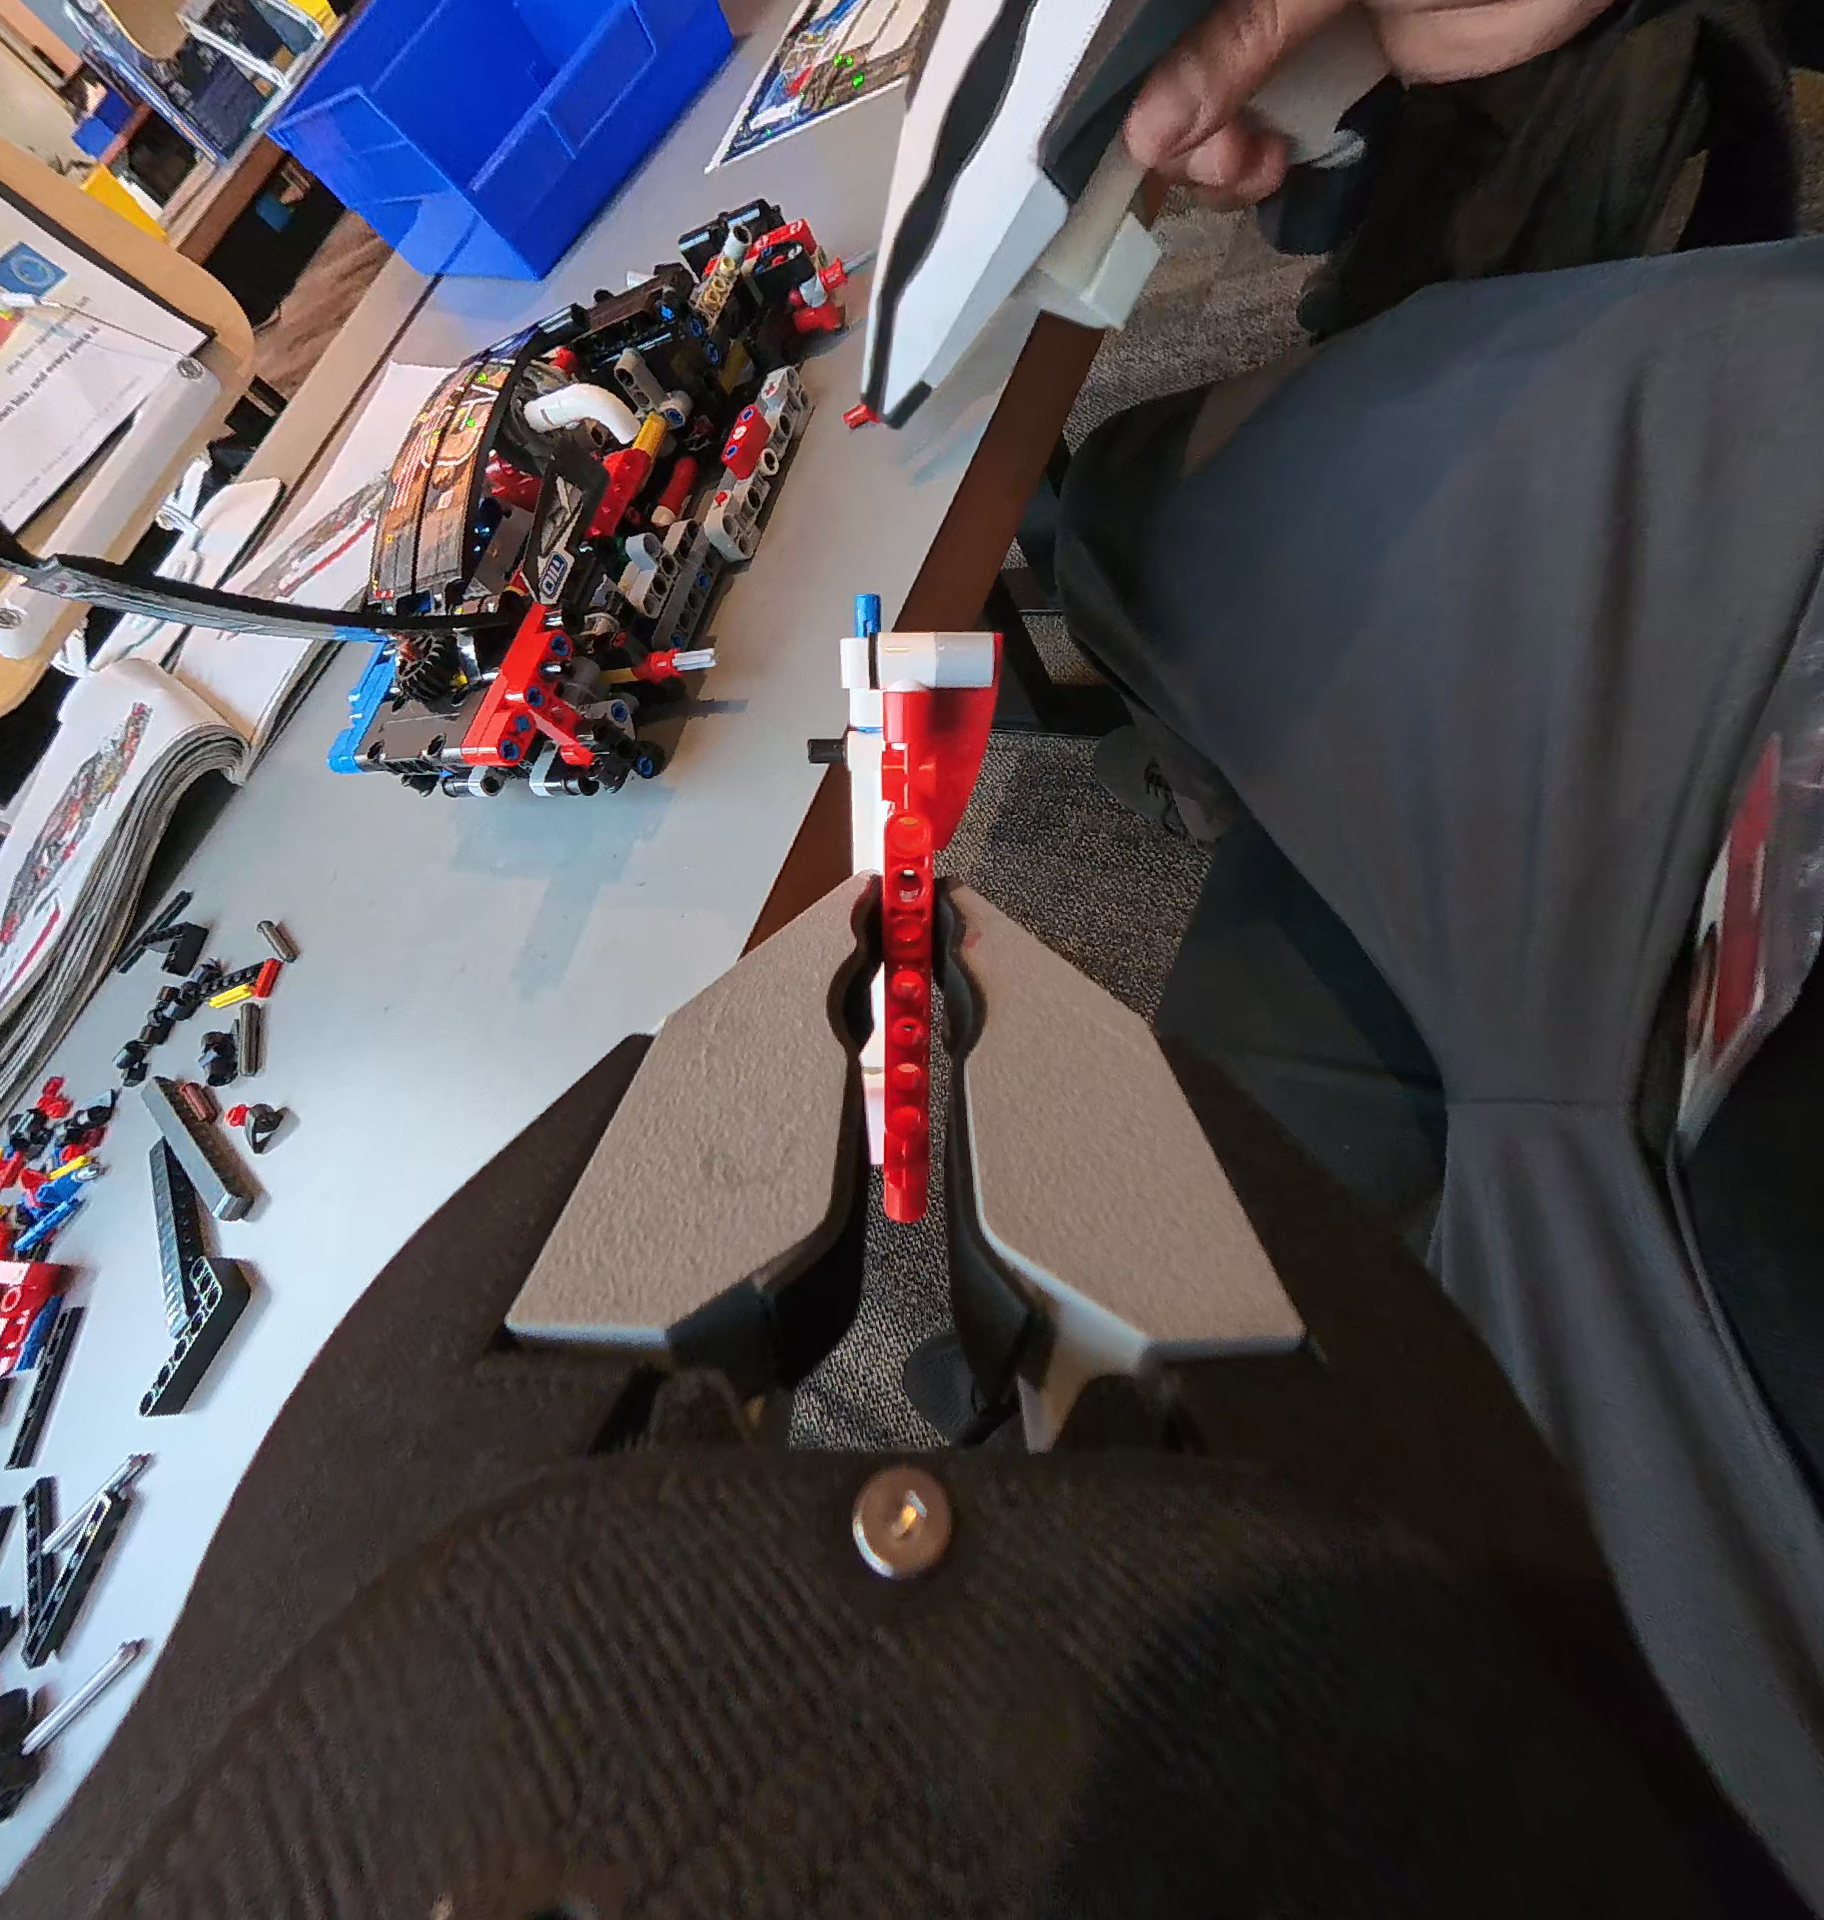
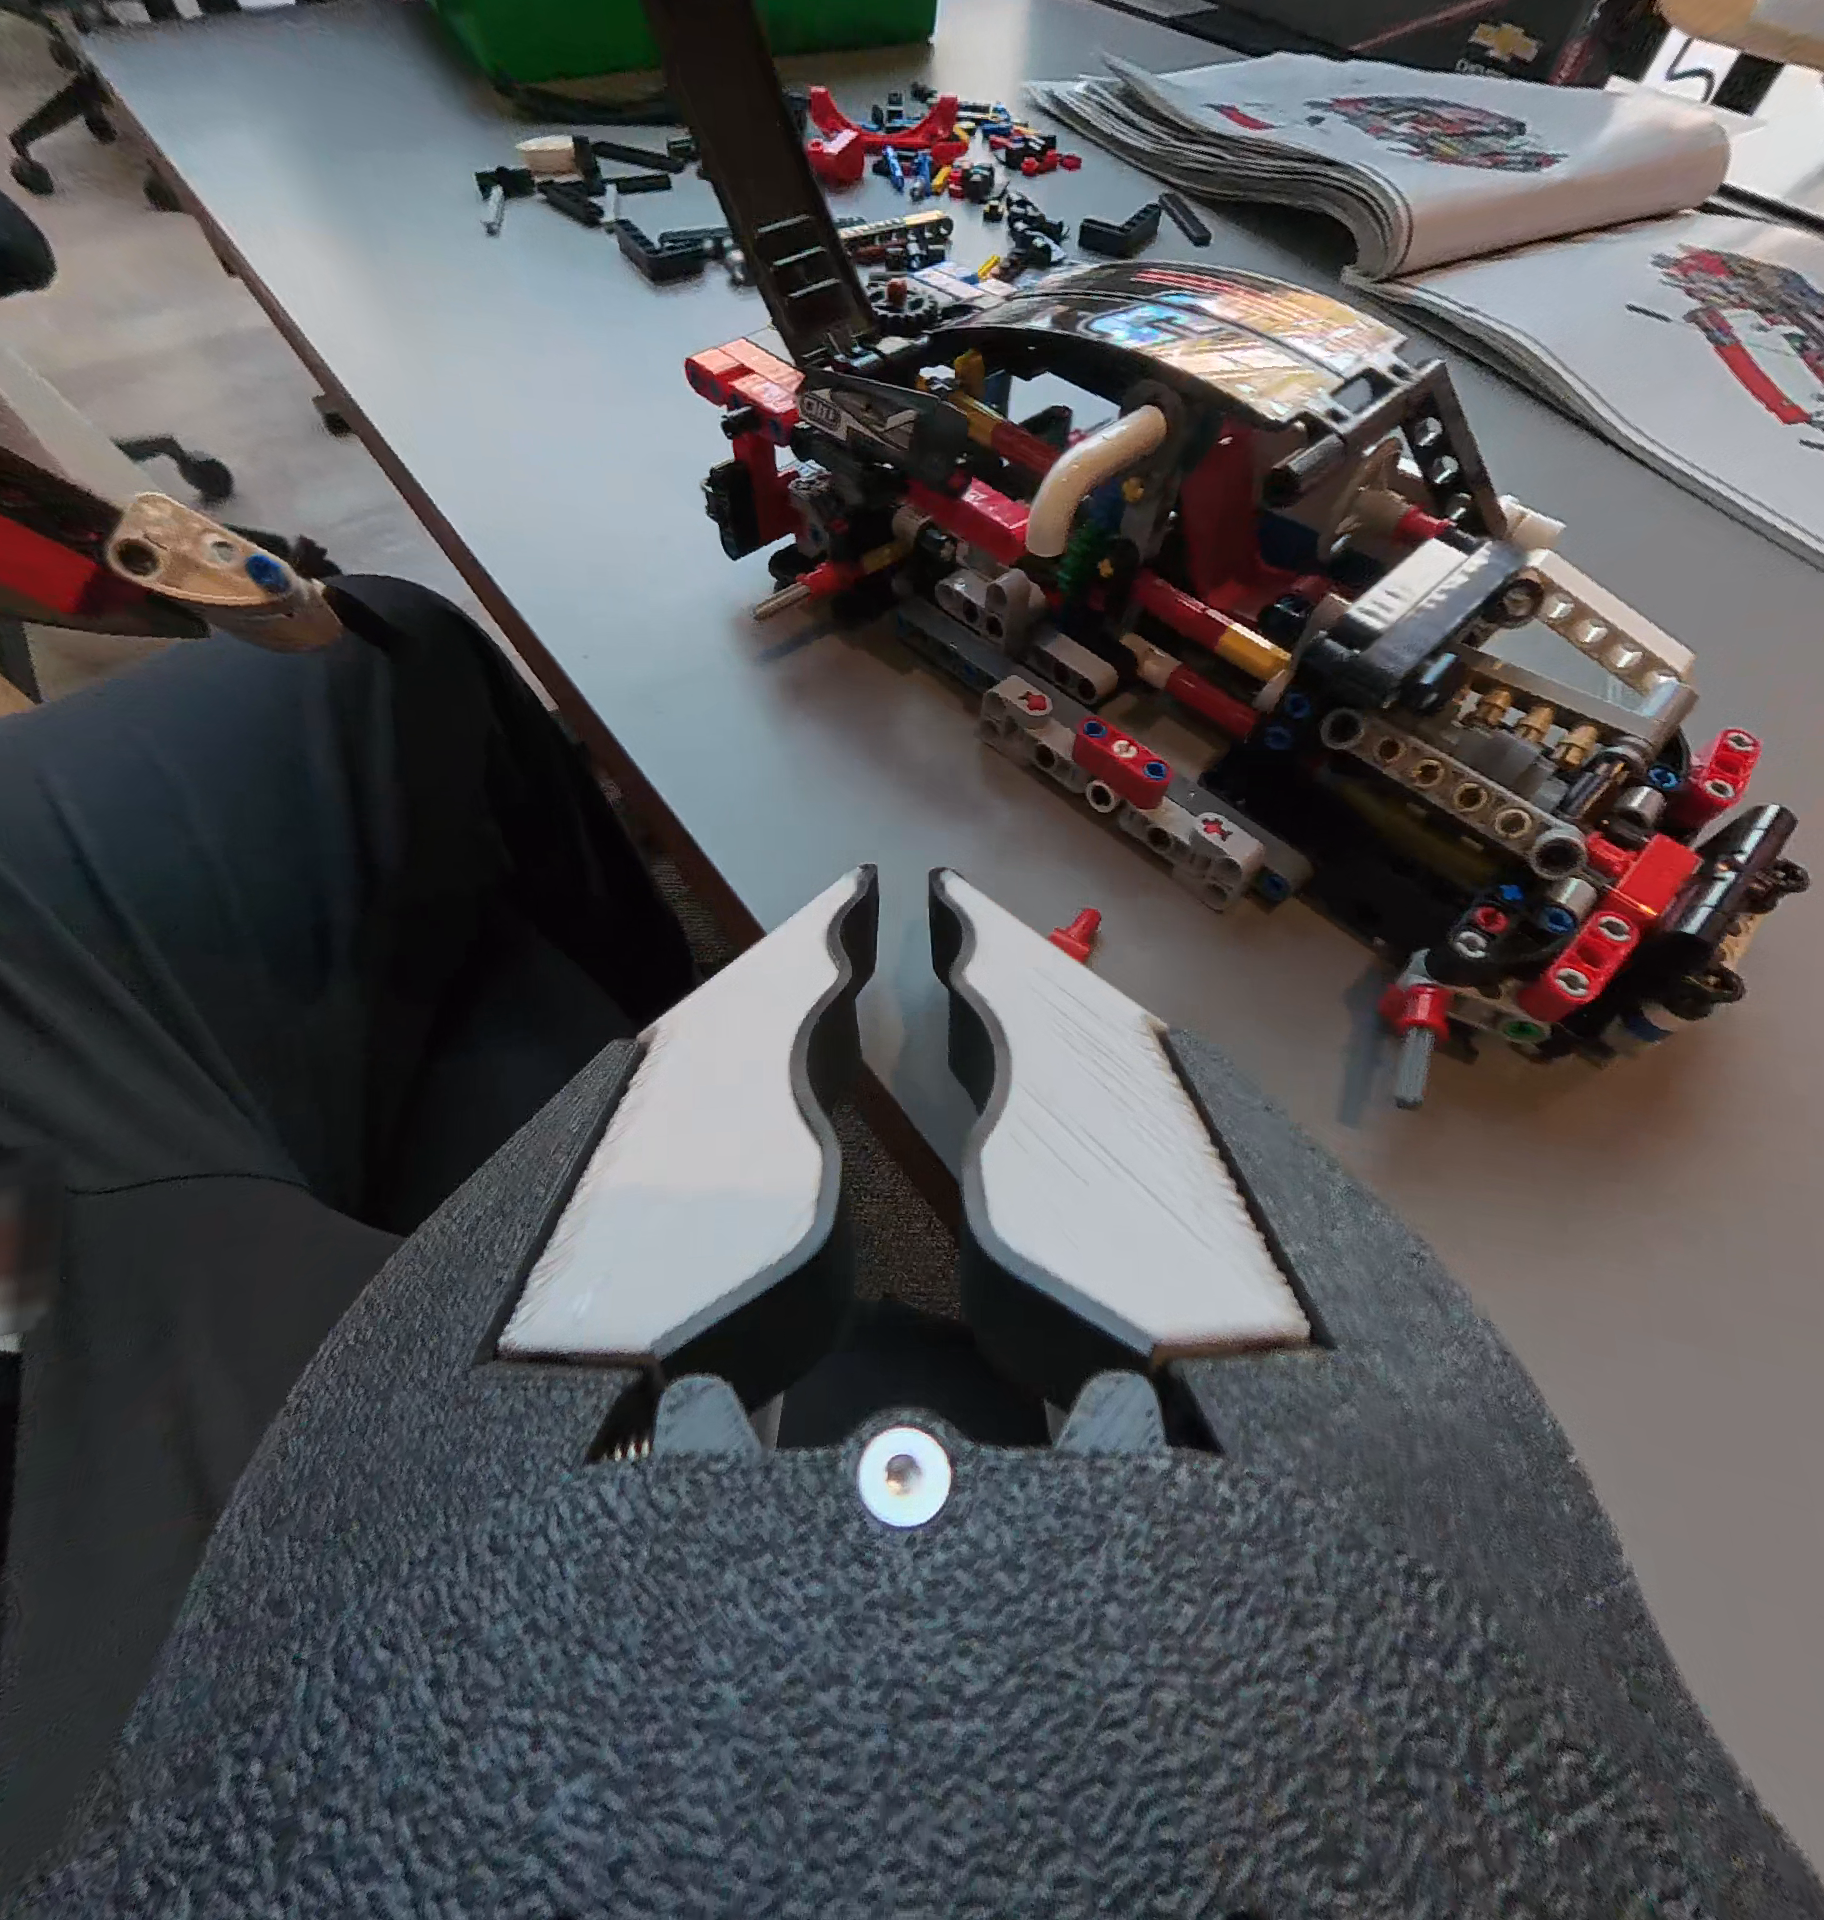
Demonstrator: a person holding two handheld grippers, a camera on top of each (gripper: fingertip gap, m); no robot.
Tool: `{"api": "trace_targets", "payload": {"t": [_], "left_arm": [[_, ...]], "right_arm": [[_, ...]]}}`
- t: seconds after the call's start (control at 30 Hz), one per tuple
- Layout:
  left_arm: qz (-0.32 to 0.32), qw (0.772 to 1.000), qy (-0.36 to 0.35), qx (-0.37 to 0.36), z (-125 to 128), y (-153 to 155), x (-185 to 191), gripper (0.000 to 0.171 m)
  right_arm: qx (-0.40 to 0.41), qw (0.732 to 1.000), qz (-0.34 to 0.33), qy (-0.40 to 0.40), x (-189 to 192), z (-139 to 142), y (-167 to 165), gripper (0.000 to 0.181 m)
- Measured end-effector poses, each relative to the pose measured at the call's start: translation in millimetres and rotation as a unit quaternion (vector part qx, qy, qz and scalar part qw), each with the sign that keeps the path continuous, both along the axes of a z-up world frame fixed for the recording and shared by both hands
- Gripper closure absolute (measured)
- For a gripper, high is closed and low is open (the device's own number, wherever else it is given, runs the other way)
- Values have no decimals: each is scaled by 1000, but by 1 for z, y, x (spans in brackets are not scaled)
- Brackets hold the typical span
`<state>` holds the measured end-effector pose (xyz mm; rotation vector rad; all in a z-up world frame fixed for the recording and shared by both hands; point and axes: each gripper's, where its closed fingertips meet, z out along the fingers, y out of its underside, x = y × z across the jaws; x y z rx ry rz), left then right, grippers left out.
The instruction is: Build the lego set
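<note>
My left gripper [image 1: 908, 896] is shut on a red holed beam of a red-and-white lego sub-assembly [image 1: 929, 727]. It holds the piece upright just past the table's near edge. The sub-assembly also shows at the left of the right wrist view [image 2: 191, 566]. The partly built lego car [image 1: 555, 540] stands on the grey table [image 1: 534, 935] and also shows in the right wrist view [image 2: 1251, 623]. My right gripper [image 2: 903, 883] is empty, its jaws a narrow gap apart. It hovers over the table edge, just left of a small red pin [image 2: 1079, 928]. It also shows in the left wrist view [image 1: 949, 260].
Loose lego parts [image 1: 160, 1143] lie on the table; in the right wrist view they [image 2: 887, 177] lie beyond the car. Open instruction booklets [image 2: 1459, 156] lie behind them. A blue bin [image 1: 513, 114] and a green bin [image 2: 679, 31] stand at the far side. A person's lap [image 1: 1510, 727] is close by. The left gripper's tips are roughly 15 centimeters from the right gripper's.
</note>
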<state>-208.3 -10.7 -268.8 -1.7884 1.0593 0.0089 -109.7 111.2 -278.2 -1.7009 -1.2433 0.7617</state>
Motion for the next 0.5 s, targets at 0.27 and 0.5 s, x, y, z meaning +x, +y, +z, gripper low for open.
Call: {"api": "trace_targets", "payload": {"t": [0.27,0.5], "left_arm": [[-2,1000,0,0,0,0,0,167],[-5,1000,1,-1,0,-1,1,167]], "right_arm": [[28,999,-32,9,11,10,15,175],[17,998,-52,-23,17,-3,21,175]]}}
